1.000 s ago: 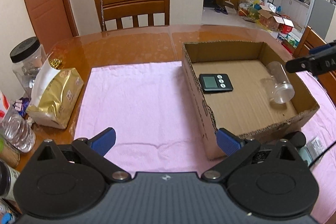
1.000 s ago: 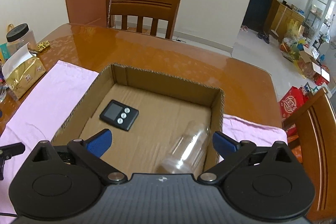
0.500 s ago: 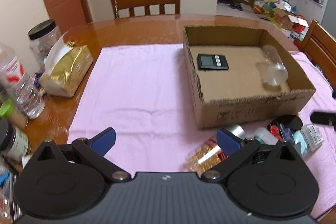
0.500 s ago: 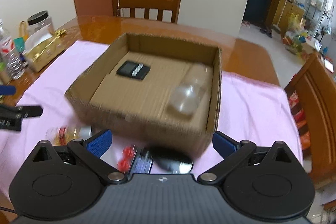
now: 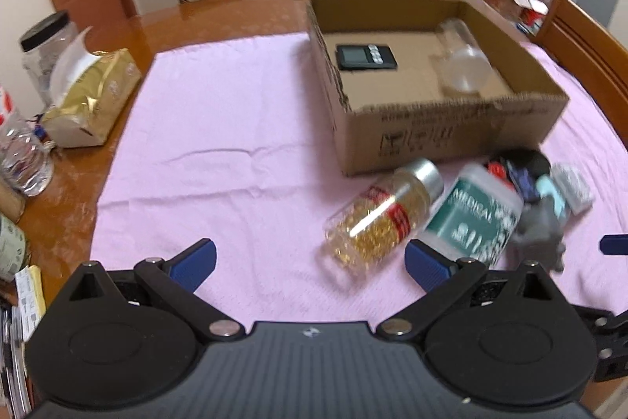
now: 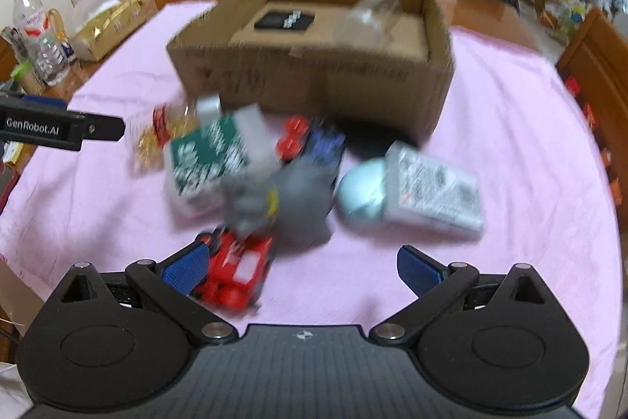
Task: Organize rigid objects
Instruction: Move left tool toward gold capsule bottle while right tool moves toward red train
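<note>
Left of frame, we note a gold tissue pack [image 5: 94, 97] on the wooden table [image 5: 66, 214]; our left gripper [image 5: 310, 260] hangs jaws wide, empty, over the pink cloth [image 5: 219, 144]; centre-right, a gold-capsule bottle [image 5: 382, 211] and green-labelled medical bottle [image 5: 477, 218] lie before the cardboard box [image 5: 451, 134], upper right, holding a black timer [image 5: 367, 56] and clear jar [image 5: 463, 61]; our right gripper [image 6: 302, 264] gapes, empty, over blurred toys: a red vehicle [image 6: 235, 269], a grey figure [image 6: 290, 203].

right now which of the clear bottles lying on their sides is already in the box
The empty clear bottle, lying beside the black timer inside the cardboard box. The gold-filled, silver-capped bottle lies outside on the pink cloth.
</note>
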The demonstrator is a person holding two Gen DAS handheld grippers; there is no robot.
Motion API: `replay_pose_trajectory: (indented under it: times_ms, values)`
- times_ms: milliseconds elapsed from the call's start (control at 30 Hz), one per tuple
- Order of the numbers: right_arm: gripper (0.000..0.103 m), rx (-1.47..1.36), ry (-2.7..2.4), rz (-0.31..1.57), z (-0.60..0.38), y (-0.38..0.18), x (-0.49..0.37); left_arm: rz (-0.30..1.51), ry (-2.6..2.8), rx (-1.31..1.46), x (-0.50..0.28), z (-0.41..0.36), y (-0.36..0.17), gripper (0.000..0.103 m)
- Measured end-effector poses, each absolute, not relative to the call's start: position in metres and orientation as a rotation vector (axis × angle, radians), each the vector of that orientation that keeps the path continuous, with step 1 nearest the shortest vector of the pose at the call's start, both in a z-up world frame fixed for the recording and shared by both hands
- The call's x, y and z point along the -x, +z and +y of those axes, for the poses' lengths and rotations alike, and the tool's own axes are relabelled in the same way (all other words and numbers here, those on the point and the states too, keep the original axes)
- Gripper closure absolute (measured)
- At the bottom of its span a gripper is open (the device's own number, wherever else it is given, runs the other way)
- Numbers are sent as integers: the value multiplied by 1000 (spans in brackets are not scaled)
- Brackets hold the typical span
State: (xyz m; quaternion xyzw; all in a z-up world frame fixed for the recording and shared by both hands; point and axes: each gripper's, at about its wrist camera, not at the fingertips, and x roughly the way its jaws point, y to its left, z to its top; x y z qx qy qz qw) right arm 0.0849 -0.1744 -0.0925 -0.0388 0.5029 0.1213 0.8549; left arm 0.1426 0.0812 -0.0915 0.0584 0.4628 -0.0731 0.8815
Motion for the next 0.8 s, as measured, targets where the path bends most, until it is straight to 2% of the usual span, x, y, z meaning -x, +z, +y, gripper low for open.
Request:
replay_pose_trajectory:
  times_ms: [367,800]
  values:
    - [0,87,103,1077,-127,-135,-88,969,-320,-160,-157,90,-127,1]
    - [0,54,38,1056,-150,-136,-68,967,-258,-139,-185,117,-139,1]
